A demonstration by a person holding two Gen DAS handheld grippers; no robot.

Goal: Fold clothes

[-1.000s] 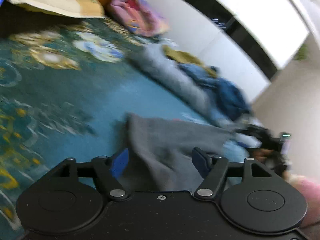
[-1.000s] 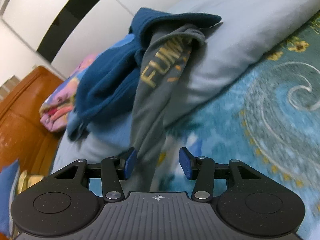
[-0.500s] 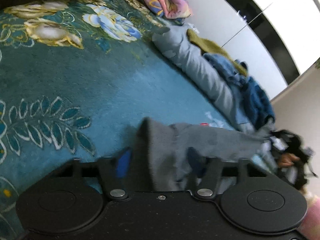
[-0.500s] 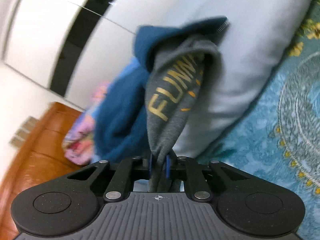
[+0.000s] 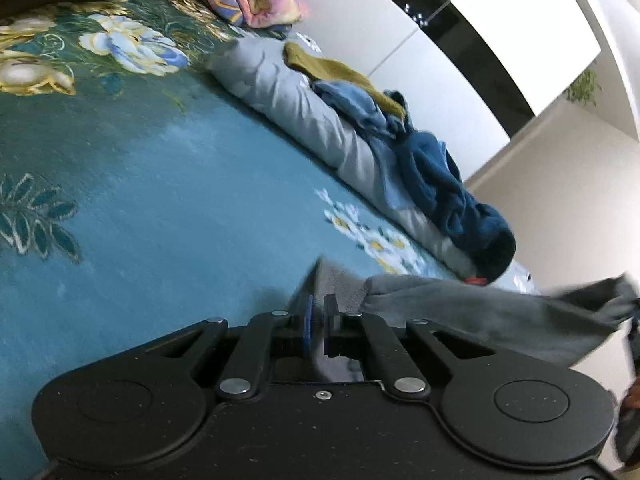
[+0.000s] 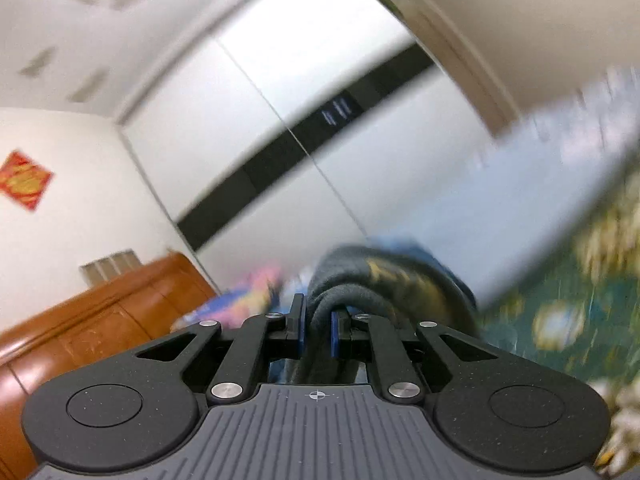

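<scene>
The soft grey cloth garment looks thick and matt, like sweatshirt stuff, and in the right wrist view it shows a rolled hem with blurry yellow print. The left black plastic gripper is smooth with a dull shine, and small shiny metal pins sit in its links. The right black plastic gripper looks speckled and matt, with a ribbed grey top. The teal flowered bed cover is fuzzy, woven cloth. The dark blue fleece garment looks fluffy. The pale grey rolled quilt is smooth and creased. The white wardrobe doors look smooth, with a glossy black band. The brown wooden headboard is polished and shiny.
</scene>
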